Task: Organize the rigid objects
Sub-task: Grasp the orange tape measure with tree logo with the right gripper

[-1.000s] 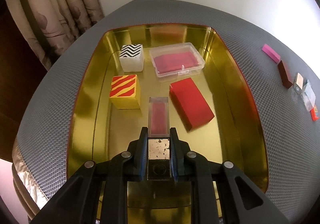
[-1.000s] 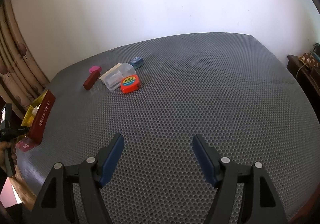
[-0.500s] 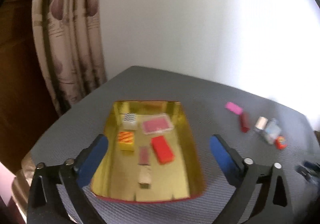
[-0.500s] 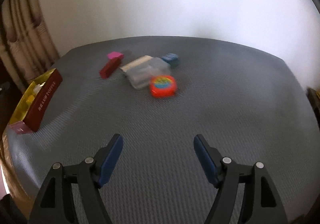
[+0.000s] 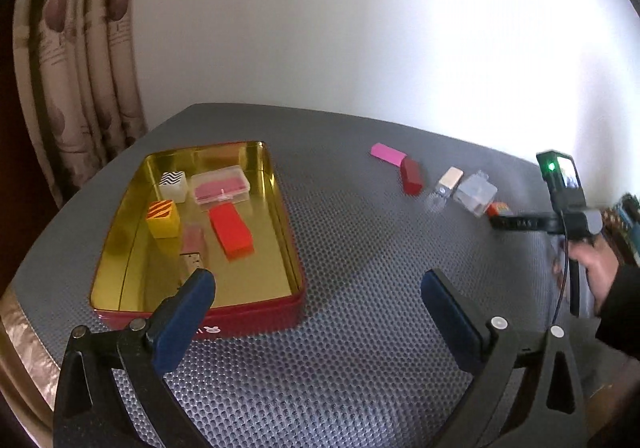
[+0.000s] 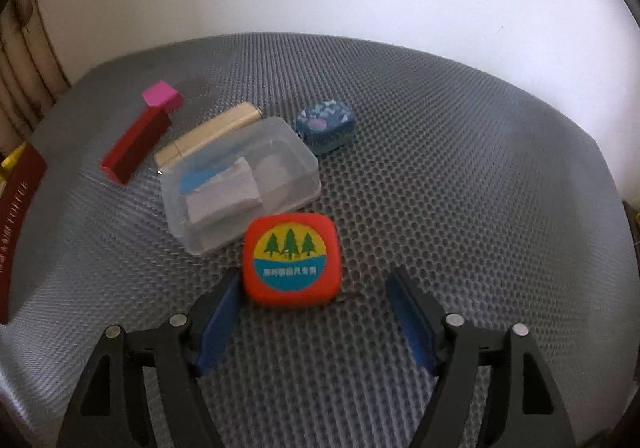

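Right gripper stands with jaws apart and nothing between the pads; the orange tape measure lies on the grey mat just ahead of the fingertips. Its near edge sits at the mouth of the jaws and off-centre: close by the left finger, well clear of the right finger. The case is near square with rounded corners, so it offers no marked long axis; either pair of flat sides should take the pads.

Left gripper has its jaws spread wide and empty, beside the gold-lined tin. The loose items lie well apart from it.

Judgement: the right hand is plainly the nearer to the tape measure. The coming move calls for a small shift to the left and forward so the case centres between the pads. Closing from the present offset risks pushing it aside against the clear plastic box, which lies just behind it
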A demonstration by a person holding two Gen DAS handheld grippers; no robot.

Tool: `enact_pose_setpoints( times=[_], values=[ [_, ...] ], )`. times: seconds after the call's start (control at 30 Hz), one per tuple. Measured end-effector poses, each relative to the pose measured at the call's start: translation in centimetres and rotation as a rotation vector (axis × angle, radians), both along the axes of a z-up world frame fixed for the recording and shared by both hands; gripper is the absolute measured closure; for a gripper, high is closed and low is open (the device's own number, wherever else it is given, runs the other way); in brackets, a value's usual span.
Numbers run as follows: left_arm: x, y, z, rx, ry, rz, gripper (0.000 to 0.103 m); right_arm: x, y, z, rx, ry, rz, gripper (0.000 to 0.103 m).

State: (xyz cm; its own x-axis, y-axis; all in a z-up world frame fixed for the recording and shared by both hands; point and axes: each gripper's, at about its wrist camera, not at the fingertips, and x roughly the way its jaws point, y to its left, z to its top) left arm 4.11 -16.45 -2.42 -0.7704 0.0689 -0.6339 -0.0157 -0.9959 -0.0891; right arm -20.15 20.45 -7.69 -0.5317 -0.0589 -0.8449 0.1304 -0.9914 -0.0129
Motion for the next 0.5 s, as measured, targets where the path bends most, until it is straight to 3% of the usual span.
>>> enact_pose_setpoints(
  times=[0.07, 0.13, 0.2, 0.5],
  values=[
    [-0.1, 0.2, -0.3, 0.018, -0.011, 0.000, 0.001, 0.0, 0.0, -0.1, -0.002, 0.011, -0.012, 0.030],
    [-0.2, 0.3, -0.6, 0.033, -0.025, 0.003, 0.001, 0.3, 0.0, 0.0, -0.003, 0.024, -0.008, 0.048],
    [-0.1, 0.3, -0.8, 0.030, -0.036, 0.007, 0.001, 0.4, 0.0, 0.1, -0.011, 0.019, -0.004, 0.054],
    [0.7, 0.7, 0.0, 0.006, -0.012, 0.019, 0.001, 2.5, 0.8, 1.9, 0.065, 0.060, -0.008, 0.054]
  ],
)
